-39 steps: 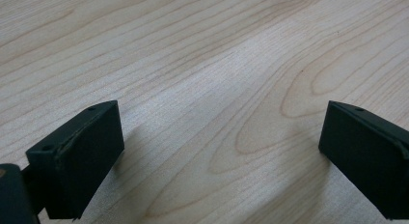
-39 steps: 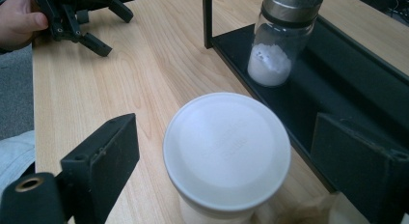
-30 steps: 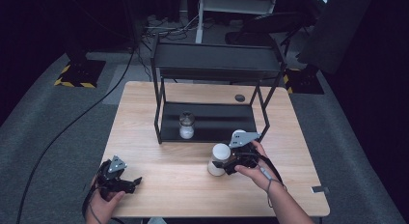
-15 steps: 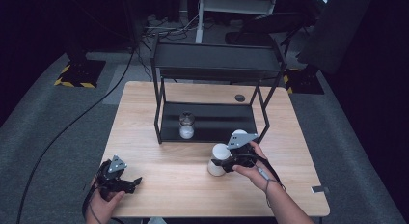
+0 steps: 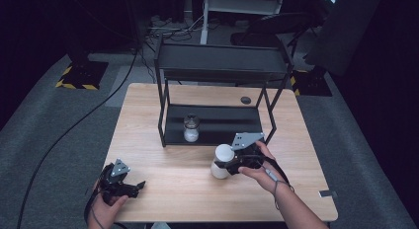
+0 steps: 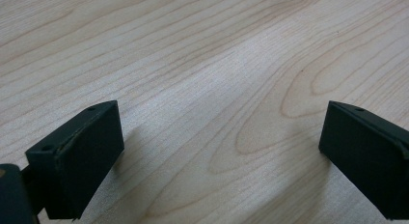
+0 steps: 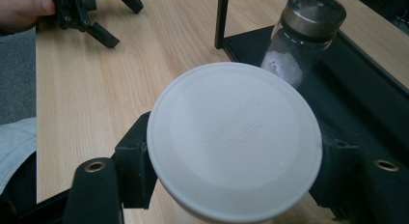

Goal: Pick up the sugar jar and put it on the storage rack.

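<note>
A wooden counter (image 5: 163,135) seen from above, with a black two-level metal shelf (image 5: 222,66) standing toward its twelve o'clock side. On the shelf's lower level, at about eleven o'clock from the counter's middle, stands a small glass shaker (image 5: 191,128) with a dark cap and white powder inside. Just in front of the shelf, at about three o'clock from the counter's middle, the right tongs (image 5: 228,164) have just been closing and now clamp a white-lidded jar (image 5: 222,161), one jaw on either side of it; the right gripper view looks down on the jar's round white lid (image 7: 234,139), with the shaker (image 7: 304,33) beyond it at one o'clock. The jar appears to sit on the wood, not lifted. At seven o'clock the left tongs (image 5: 133,186) rest near the counter's front edge, jaws spread wide with nothing between them but bare wood grain. Judging from this, the grasp is made; what seems left is lifting the jar and setting it on the shelf, probably beside the shaker, though which level is meant I cannot tell
</note>
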`<state>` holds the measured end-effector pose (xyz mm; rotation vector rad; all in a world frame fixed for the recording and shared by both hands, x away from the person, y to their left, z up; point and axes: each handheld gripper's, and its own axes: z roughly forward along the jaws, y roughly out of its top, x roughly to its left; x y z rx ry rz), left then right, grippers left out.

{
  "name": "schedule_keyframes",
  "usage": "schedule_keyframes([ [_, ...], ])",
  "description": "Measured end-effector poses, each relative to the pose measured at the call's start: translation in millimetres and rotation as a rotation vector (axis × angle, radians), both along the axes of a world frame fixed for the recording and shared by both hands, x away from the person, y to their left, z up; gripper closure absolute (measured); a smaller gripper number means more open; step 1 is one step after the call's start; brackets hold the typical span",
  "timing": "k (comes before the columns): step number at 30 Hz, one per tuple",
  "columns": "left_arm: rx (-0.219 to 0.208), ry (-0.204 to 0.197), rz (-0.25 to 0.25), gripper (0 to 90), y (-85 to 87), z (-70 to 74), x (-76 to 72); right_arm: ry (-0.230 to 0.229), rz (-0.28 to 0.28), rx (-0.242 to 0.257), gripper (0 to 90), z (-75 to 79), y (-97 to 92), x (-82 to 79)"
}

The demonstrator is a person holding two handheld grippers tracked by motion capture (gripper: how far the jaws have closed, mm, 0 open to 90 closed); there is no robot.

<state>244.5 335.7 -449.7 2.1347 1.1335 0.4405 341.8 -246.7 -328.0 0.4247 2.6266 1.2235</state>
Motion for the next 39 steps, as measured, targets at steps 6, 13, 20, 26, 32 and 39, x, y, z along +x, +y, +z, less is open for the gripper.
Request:
schedule_keyframes([
  [6, 0.0, 0.0, 0.0, 1.3, 0.0, 0.0, 0.0, -0.004, -0.008, 0.005, 33.7, 12.2, -0.8, 3.5],
  [13, 0.0, 0.0, 0.0, 1.3, 0.0, 0.0, 0.0, -0.021, -0.008, 0.015, 33.7, 27.2, -0.3, 9.0],
  [20, 0.0, 0.0, 0.0, 1.4, 0.0, 0.0, 0.0, -0.037, -0.015, 0.028, 33.7, 39.4, 0.7, 15.5],
  [26, 0.0, 0.0, 0.0, 1.3, 0.0, 0.0, 0.0, -0.046, -0.018, 0.025, 33.7, 48.5, 4.0, 22.4],
  [32, 0.0, 0.0, 0.0, 1.3, 0.0, 0.0, 0.0, -0.049, -0.025, 0.03, 33.7, 54.3, 4.6, 31.8],
  [39, 0.0, 0.0, 0.0, 1.3, 0.0, 0.0, 0.0, -0.042, -0.046, 0.032, 33.7, 56.2, 5.8, 47.6],
])
